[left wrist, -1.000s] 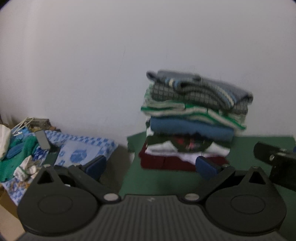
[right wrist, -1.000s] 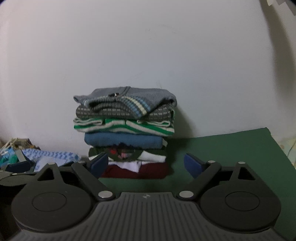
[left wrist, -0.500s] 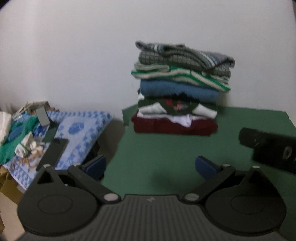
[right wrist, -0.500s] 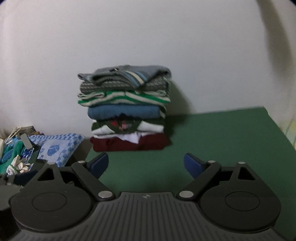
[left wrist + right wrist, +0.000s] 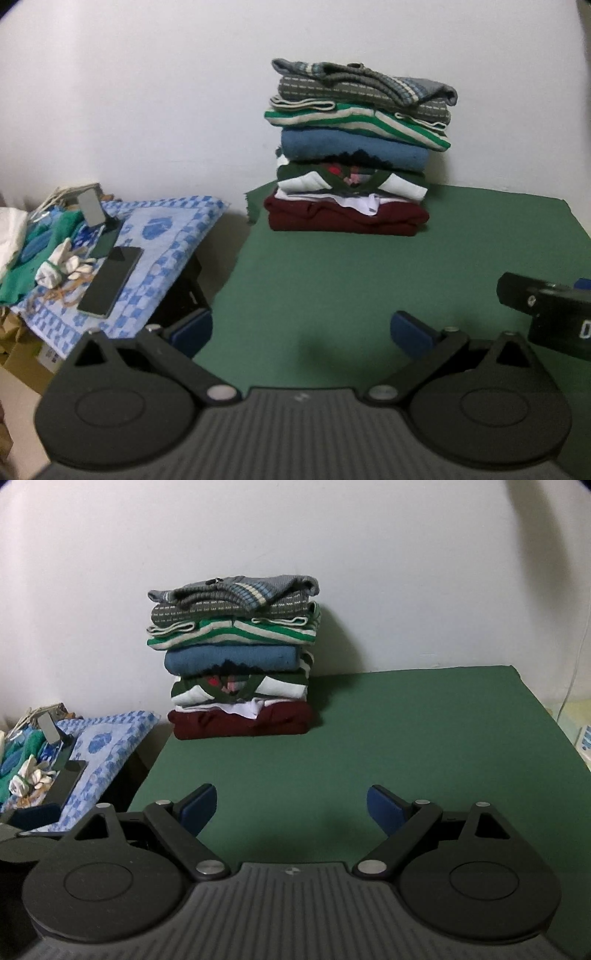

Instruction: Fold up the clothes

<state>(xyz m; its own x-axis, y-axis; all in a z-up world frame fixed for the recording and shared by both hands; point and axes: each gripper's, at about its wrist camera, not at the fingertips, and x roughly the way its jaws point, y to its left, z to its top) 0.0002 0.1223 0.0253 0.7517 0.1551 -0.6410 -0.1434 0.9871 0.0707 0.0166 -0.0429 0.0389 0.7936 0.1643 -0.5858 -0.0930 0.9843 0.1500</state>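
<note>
A stack of folded clothes (image 5: 240, 657) sits mid-frame on the table (image 5: 406, 738), seemingly against the wall; a cluttered cloth (image 5: 107, 746) lies lower left.

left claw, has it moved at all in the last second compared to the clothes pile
Yes. The left claw has risen and tilted down: the clothes pile by the wall sat just above its fingertips, and now much green table cover shows between them.

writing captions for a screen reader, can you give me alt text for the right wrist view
A tall stack of folded clothes stands at the back left of a green table against a white wall, a grey striped sweater on top and a dark red garment at the bottom. The right tool is open and empty in the foreground. A blue patterned cloth lies off to the left.
</note>
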